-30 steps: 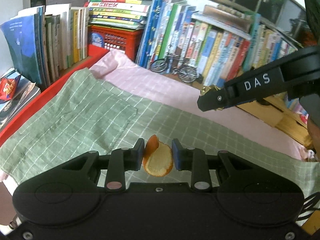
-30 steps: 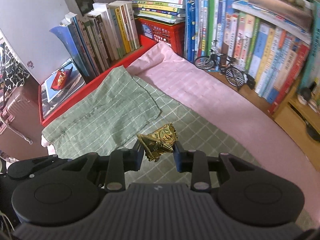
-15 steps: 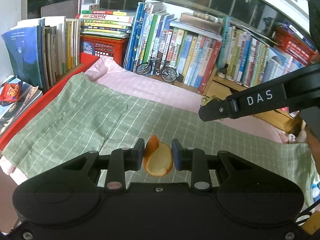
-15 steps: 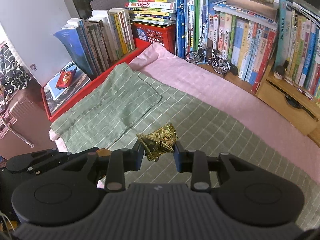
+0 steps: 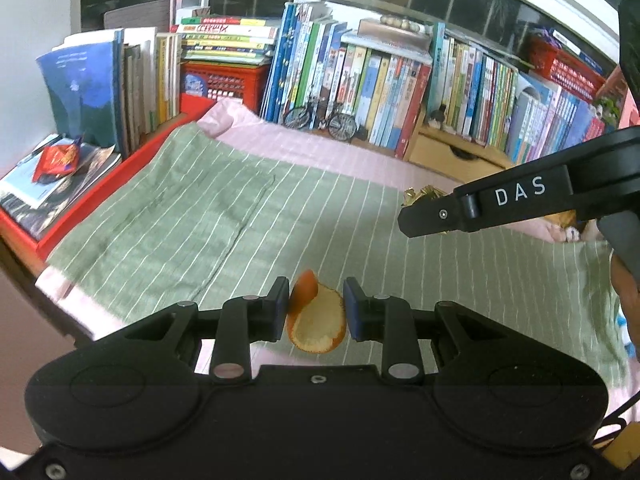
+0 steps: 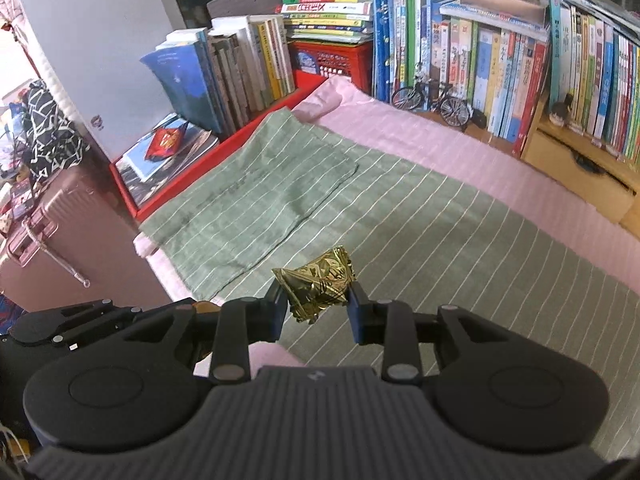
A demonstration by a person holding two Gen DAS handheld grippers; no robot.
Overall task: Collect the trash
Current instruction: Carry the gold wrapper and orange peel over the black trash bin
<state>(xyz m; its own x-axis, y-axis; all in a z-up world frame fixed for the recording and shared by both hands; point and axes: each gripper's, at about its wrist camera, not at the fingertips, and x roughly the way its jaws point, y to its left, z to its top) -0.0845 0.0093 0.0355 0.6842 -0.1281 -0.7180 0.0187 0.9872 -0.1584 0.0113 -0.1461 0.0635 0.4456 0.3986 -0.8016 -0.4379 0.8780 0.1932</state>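
Note:
My left gripper (image 5: 316, 304) is shut on a curled orange peel (image 5: 316, 320), held above the green striped cloth (image 5: 224, 216). A crumpled gold foil wrapper (image 6: 318, 282) sits pinched in my right gripper (image 6: 318, 300), also lifted over the green cloth (image 6: 440, 232). In the left wrist view the right gripper (image 5: 424, 216) crosses from the right, with a bit of the gold wrapper (image 5: 422, 193) showing behind its finger. A red snack packet (image 5: 56, 156) lies on magazines at the far left; the right wrist view shows the red packet (image 6: 164, 142) too.
Rows of upright books (image 5: 400, 80) line the back, with a red crate (image 5: 224, 84) and a small model bicycle (image 5: 320, 118) in front. A pink sheet (image 6: 420, 140) lies under the cloth. A red tray edge (image 5: 120, 176) borders the left. A pink suitcase (image 6: 60, 216) stands beside the bed.
Both grippers have drawn back and up from the bookshelf, each still holding its piece of trash. More of the cloth and the bed's left edge have come into view.

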